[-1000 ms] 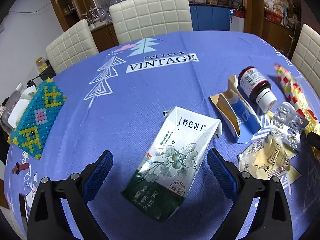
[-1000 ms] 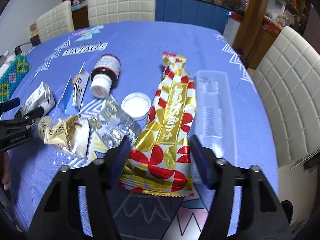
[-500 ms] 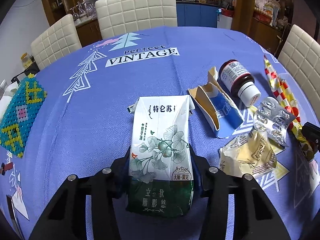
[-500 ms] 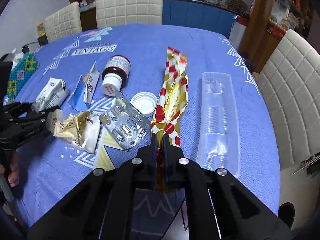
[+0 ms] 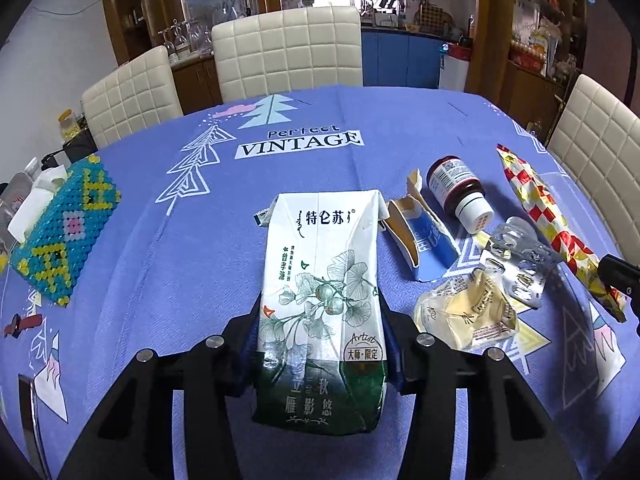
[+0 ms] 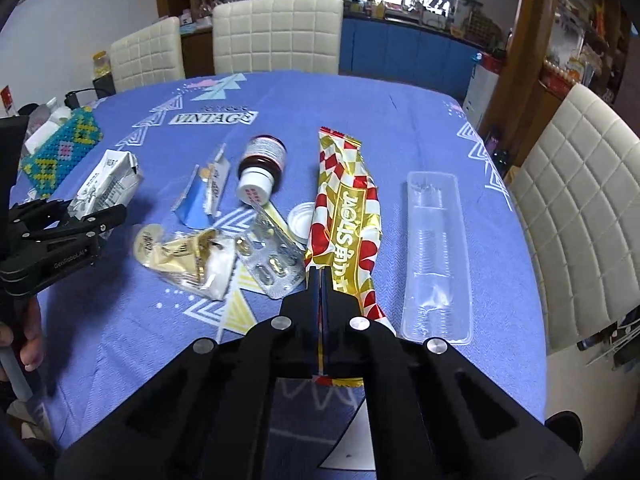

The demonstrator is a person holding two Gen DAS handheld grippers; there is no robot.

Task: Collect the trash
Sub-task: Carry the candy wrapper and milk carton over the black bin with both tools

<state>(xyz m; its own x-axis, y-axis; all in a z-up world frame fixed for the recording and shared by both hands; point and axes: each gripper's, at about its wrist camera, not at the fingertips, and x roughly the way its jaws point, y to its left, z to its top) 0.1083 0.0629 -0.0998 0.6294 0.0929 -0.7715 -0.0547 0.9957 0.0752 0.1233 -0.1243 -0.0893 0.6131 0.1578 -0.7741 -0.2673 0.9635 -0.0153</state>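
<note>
— What do we see at the far left of the surface [image 5: 400, 120]?

— We see a beaded mat [image 5: 64, 232] near the edge, well apart from the trash.

— And our left gripper [image 5: 320, 344]?

— Its fingers are pressed against both sides of the milk carton [image 5: 320, 292], pinching its lower, dark green end. We see the carton's long axis running along the fingers, its white top pointing away from us toward the far chairs.

— Going right from there?

— We find a torn blue box [image 5: 424, 244] just beside the carton, then a dark medicine bottle [image 5: 456, 192] on its side, white cap toward us. Nearer us lie a crumpled gold wrapper [image 5: 468, 316] and a blister pack [image 5: 516, 264], touching each other.

— And our right gripper [image 6: 322, 296]?

— It is pressed together on the red-and-gold snack wrapper [image 6: 348, 208], pinching its near left edge. We see the wrapper's long axis pointing away from us, its far end on the cloth. A white cap [image 6: 298, 218] sits partly under its left edge.

— Farthest right?

— A clear plastic tray [image 6: 436, 252] lies lengthwise, parallel to the wrapper, near it.
</note>
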